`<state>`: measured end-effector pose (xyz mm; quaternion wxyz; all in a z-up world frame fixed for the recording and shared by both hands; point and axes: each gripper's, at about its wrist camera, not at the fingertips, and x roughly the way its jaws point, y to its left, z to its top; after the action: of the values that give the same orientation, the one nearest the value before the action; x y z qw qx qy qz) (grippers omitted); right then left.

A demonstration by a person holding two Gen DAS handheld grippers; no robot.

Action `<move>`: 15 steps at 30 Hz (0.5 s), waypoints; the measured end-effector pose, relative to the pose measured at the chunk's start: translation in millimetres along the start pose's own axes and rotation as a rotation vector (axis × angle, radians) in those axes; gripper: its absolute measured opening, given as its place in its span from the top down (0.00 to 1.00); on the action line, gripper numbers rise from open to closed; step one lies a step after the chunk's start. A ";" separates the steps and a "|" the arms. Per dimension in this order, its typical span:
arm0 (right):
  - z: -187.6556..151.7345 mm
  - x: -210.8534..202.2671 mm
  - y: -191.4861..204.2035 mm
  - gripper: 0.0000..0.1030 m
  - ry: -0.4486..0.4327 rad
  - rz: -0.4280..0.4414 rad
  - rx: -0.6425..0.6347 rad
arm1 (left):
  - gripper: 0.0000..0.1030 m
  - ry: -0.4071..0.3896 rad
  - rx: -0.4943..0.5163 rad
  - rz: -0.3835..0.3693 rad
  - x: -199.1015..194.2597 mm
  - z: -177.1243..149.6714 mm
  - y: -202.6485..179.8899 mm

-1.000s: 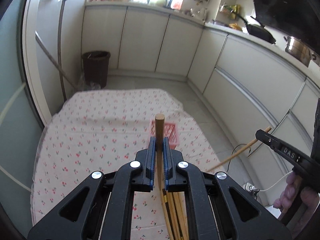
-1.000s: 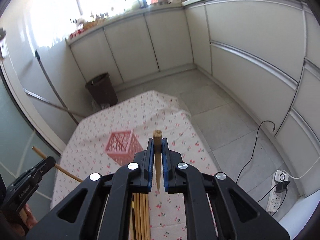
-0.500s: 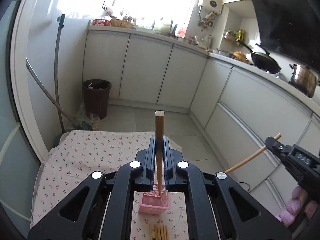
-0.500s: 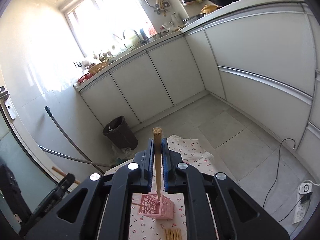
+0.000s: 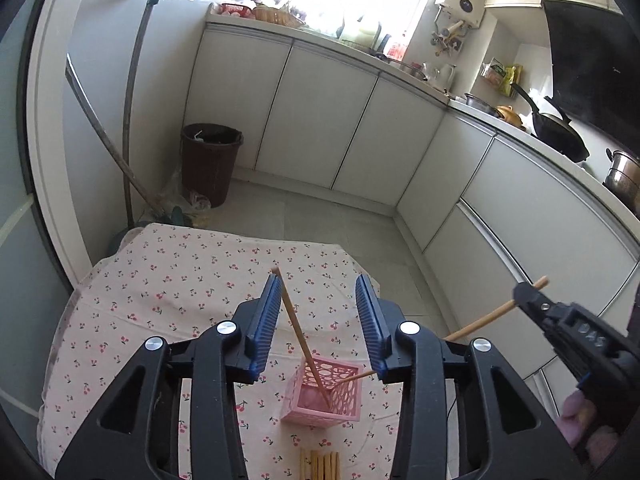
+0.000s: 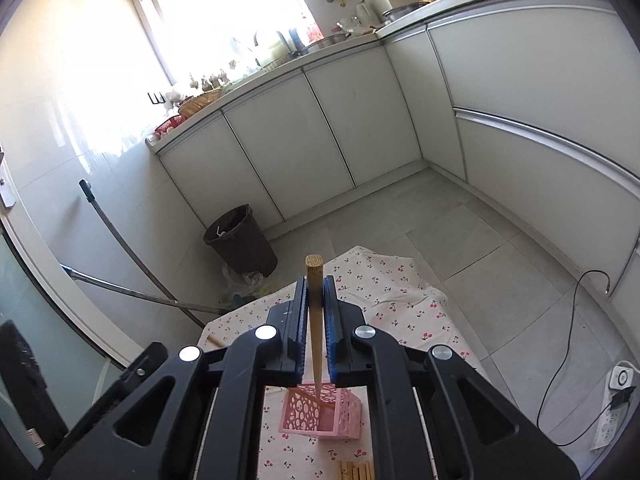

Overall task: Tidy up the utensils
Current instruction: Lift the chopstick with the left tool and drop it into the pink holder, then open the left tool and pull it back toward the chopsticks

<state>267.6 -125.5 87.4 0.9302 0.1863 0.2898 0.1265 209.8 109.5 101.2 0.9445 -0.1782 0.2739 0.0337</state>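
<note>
Your left gripper [image 5: 316,320] has just been opening, and its jaws now stand apart with a chopstick [image 5: 300,332] loose between them. The stick leans against the left pad, its lower tip down inside the pink basket [image 5: 320,400] on the cherry-print cloth [image 5: 160,300]. Nothing clamps it, so it could topple sideways, and a light openwork basket might tip with it if you brush the stick while pulling away. Back out straight, clear of that leaning top.

Your right gripper [image 6: 316,320] is clamped tight on a second chopstick [image 6: 314,320], held upright with its tip just at the basket's rim. From the left view its lower end seems to poke toward the basket wall, so it could catch in a hole or push the basket rather than drop in. Get the tip past the rim before you let go.

More chopsticks [image 5: 320,466] lie bundled on the cloth just near the basket; a sliding basket could scatter them.
</note>
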 end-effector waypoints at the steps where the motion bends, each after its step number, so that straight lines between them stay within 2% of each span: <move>1: -1.7 3.5 0.8 0.91 0.004 -0.001 -0.004 | 0.63 0.005 0.007 -0.001 0.2 -1.0 -1.0; 3: -5.7 13.1 3.3 0.85 0.027 -0.006 -0.018 | 0.62 0.025 0.022 0.010 3.6 -5.3 -1.8; 4: -9.0 18.5 4.1 0.75 0.044 -0.016 -0.019 | 0.62 0.033 0.027 0.019 5.2 -7.5 -2.1; 6: -14.2 24.4 6.6 0.67 0.064 -0.026 -0.034 | 0.62 0.053 0.041 0.030 8.2 -12.7 -2.6; 9: -21.7 21.5 9.9 0.67 0.056 -0.055 -0.078 | 0.61 0.067 0.059 0.036 8.3 -18.8 -5.9; 15: -38.3 7.4 10.4 0.65 0.043 -0.100 -0.158 | 0.52 0.037 0.113 0.066 -1.6 -29.4 -17.6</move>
<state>249.7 -103.1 58.9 0.9407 0.0949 0.3080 0.1062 196.5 82.7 84.5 0.9462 -0.1160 0.2984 0.0461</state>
